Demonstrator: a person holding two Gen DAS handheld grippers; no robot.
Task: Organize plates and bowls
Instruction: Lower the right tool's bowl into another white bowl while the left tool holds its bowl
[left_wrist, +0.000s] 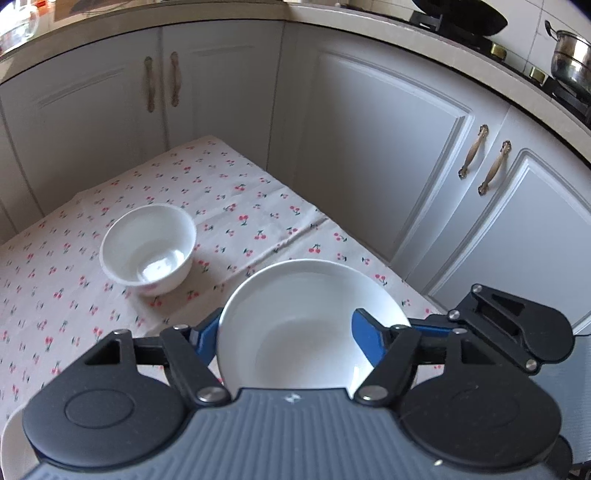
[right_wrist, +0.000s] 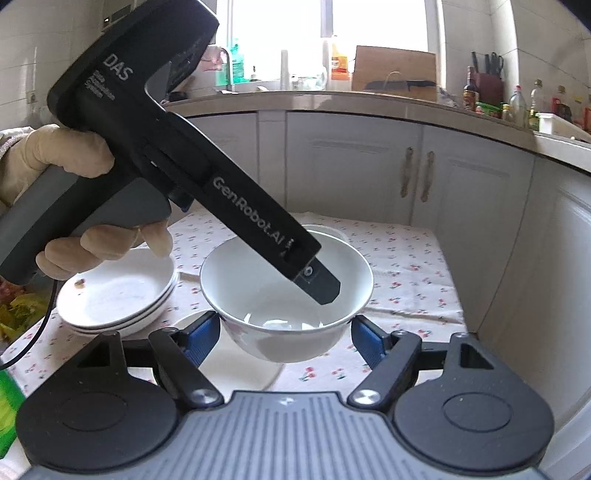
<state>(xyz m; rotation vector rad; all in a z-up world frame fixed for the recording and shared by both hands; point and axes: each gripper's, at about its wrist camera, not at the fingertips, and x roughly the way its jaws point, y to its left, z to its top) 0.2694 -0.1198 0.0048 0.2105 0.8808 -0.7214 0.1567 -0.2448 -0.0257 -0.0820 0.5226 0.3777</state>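
Observation:
In the left wrist view my left gripper (left_wrist: 286, 334) holds a white bowl (left_wrist: 314, 325) between its blue pads, above the cherry-print tablecloth (left_wrist: 55, 280). A second white bowl (left_wrist: 149, 249) stands on the cloth further back left. In the right wrist view my right gripper (right_wrist: 286, 338) has its blue pads on either side of that held bowl (right_wrist: 286, 295), a little apart from it. The left gripper's black body (right_wrist: 177, 155) reaches over the rim from the left. A stack of white plates (right_wrist: 118, 291) sits at the left, and a flat plate (right_wrist: 229, 365) lies under the bowl.
White cabinet doors (left_wrist: 369, 147) wall the table's far and right sides. A countertop with a wok and steel pot (left_wrist: 570, 62) runs above. Bottles and a cutting board (right_wrist: 393, 72) stand on the far counter. A green item (right_wrist: 9, 402) lies at the left edge.

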